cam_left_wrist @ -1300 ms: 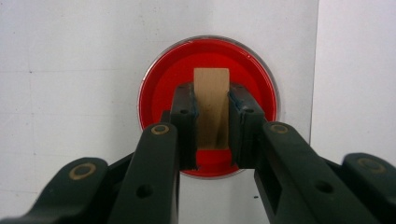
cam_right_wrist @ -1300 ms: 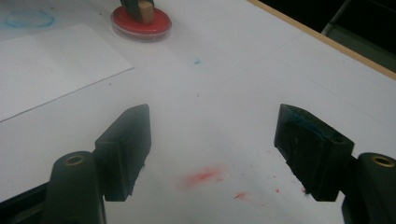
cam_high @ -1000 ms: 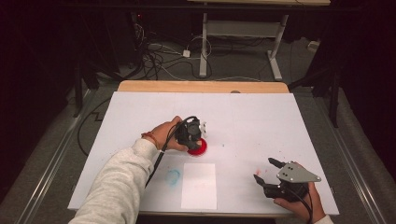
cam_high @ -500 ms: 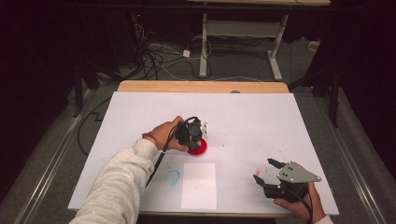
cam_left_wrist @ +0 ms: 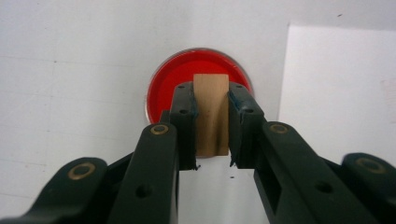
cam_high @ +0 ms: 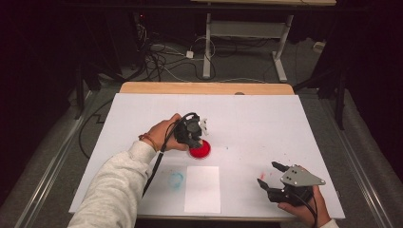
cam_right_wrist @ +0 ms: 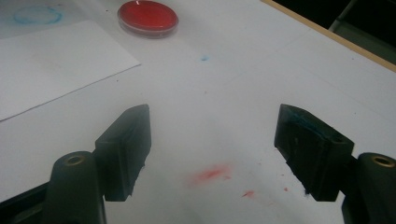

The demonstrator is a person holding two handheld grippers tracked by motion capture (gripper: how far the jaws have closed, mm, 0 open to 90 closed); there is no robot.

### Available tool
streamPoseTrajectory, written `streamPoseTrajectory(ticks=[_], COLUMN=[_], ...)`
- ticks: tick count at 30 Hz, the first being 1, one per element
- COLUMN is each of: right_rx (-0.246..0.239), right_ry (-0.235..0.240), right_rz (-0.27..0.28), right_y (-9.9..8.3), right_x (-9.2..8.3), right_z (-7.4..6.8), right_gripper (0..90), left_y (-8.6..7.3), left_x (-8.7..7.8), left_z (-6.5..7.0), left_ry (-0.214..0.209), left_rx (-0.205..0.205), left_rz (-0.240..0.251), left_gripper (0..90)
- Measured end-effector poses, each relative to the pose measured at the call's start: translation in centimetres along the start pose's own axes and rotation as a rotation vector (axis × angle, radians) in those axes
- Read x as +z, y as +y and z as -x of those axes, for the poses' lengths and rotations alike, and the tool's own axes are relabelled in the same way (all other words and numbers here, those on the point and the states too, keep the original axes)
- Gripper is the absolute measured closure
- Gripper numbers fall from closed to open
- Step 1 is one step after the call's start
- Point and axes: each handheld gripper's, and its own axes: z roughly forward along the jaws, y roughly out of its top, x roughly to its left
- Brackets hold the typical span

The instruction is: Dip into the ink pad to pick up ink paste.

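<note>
A: Well, your left gripper [cam_left_wrist: 211, 161] is clamped on a small wooden block [cam_left_wrist: 211, 114], one jaw pressed on each side of it, and the block sticks out past the jaw tips.

B: And where is that block over the table?

A: In the left gripper view it hangs right over the red dish [cam_left_wrist: 198, 84], which sits on the white table [cam_high: 266, 123] just beside the top corner of the sheet of paper [cam_high: 203, 189]. You can't tell whether the block touches the red surface.

B: What about your other hand?

A: Your right gripper [cam_right_wrist: 212, 154] rests near the table's front right corner with its jaws spread wide and nothing between them. Below them lie a few red smears [cam_right_wrist: 212, 173] on the table. It is well apart from the dish.
</note>
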Motion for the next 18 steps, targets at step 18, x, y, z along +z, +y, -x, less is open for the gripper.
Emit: streamPoseTrajectory(ticks=[18], right_rx=[-0.004], right_ry=[0.004], right_rz=[-0.015], right_y=[-0.2], right_x=[0.1], right_z=[-0.1], right_gripper=[27.9], left_y=[0.0], left_x=[3.6], left_z=[-0.3], left_ry=[-0.016], left_rx=[-0.044], left_rz=[-0.082], left_gripper=[73.5])
